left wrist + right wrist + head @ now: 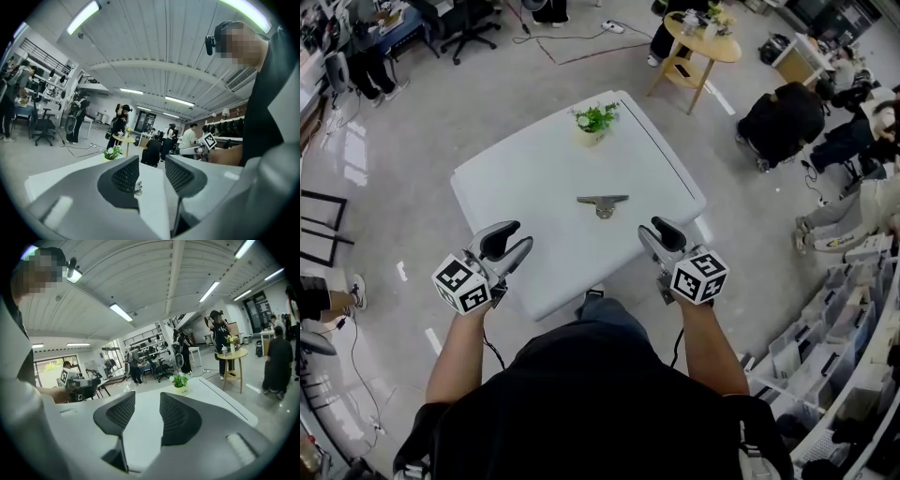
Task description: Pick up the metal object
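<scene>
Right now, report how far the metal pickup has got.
Done: nothing yet. The metal object lies flat near the middle of the table, untouched.
In hand: the left gripper and right gripper hang by the table's near edges, one on each side of the object, jaws apart and empty.
Left: bring one gripper to the object, close on it and lift.
</scene>
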A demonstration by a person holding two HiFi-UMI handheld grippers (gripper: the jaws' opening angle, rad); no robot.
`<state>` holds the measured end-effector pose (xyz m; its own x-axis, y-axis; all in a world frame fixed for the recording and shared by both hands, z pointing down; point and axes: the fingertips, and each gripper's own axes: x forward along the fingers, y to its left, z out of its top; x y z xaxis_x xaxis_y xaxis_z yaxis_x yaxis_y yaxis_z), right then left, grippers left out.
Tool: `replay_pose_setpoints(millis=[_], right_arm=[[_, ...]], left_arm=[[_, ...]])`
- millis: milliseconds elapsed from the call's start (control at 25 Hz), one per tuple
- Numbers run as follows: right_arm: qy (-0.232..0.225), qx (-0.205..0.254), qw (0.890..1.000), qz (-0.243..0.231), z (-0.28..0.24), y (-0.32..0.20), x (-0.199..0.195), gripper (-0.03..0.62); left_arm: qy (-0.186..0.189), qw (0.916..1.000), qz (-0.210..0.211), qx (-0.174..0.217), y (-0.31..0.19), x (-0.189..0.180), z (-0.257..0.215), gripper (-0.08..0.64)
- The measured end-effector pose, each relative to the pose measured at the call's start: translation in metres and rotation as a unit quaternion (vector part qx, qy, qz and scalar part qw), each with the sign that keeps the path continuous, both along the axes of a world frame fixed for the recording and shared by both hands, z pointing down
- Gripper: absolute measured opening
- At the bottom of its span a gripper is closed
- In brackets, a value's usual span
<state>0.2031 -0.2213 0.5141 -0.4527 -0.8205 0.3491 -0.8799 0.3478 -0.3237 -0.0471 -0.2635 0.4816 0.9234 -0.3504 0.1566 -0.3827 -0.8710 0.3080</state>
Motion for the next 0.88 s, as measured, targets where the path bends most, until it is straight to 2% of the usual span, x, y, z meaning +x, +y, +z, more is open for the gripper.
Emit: replay_pose_setpoints(millis=[240,480,880], right_arm=[[0.001,-0.020,1.000,-0.007,0.022,-0.015,0.009,0.195],[0.000,-0.041,0.999,-0.014,0.045,-0.030,0.010,0.195],[0.036,-0.080,0.995,-0.038,0.092,-0.046,0.009,0.193]], left_arm=[[-0.010,0.9999,-0.002,-0.007,-0.009,0.010,0.008,0.173],[-0.007,0.9998,-0.016,-0.013,-0.019,0.005,0.017,0.173],[-0.013,0.9992,-0.028,-0.025,-0.027,0.004,0.029,0.173]])
